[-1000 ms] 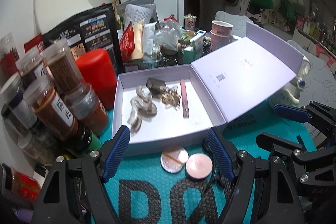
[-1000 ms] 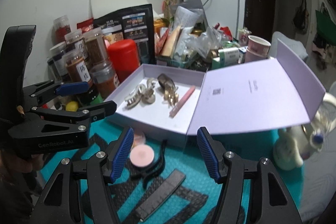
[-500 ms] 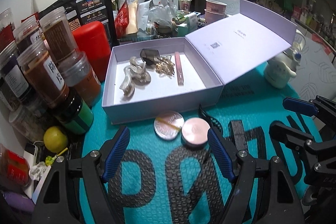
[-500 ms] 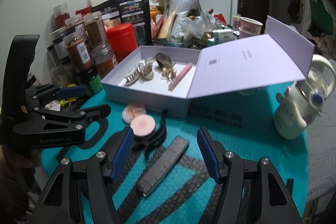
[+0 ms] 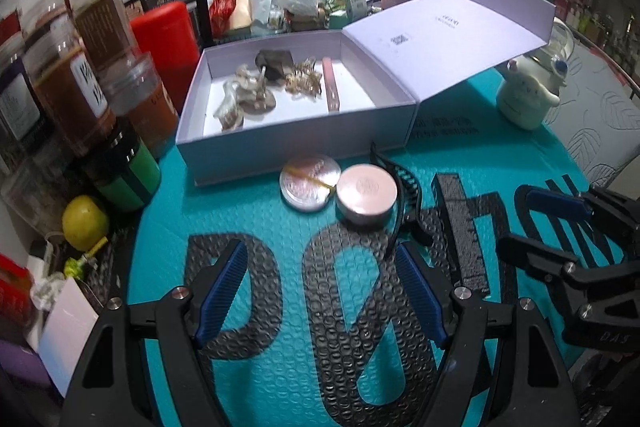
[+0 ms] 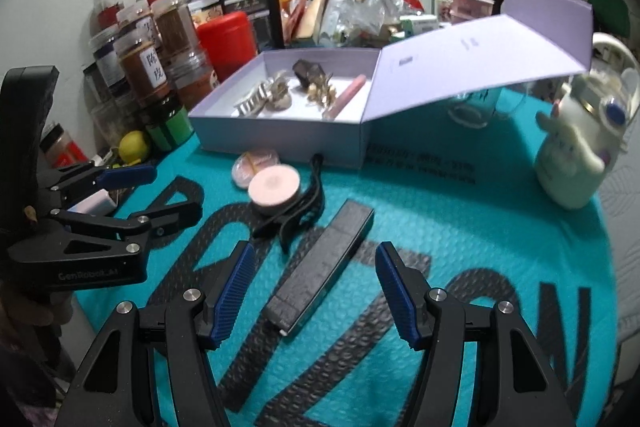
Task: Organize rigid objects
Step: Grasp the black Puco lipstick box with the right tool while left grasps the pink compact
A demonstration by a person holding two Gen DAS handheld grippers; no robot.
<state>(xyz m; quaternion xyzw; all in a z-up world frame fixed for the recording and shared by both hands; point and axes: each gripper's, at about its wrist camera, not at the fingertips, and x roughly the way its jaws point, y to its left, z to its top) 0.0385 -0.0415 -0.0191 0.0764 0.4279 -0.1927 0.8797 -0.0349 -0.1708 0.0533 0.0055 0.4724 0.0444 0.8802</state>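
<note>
Right gripper (image 6: 312, 291) nearer: black rectangular case (image 6: 322, 267) on the teal mat lies between its spread, empty fingers, long axis slanting toward the lavender box (image 6: 280, 141); left gripper (image 5: 320, 291) also spread, empty

One lavender box (image 5: 288, 143) sits open at the far edge of the teal mat (image 5: 248, 219), holding five things: two pale hair claws (image 5: 240, 99), one dark clip (image 5: 274, 61), one gold cluster clip (image 5: 306, 83) and one pink stick (image 5: 331, 87). On the mat before the box's front wall lie four loose things: two round tins, one clear-lidded (image 5: 310, 181) and one pink (image 5: 366, 190), one black hair claw (image 6: 298, 203) and one long black bar (image 6: 324, 263). At the mat's left edge stand several spice jars (image 6: 140, 67), too crowded to count, one red canister (image 6: 226, 39) and one lemon (image 5: 85, 223); at its right edge, one white mug (image 6: 576, 159)
</note>
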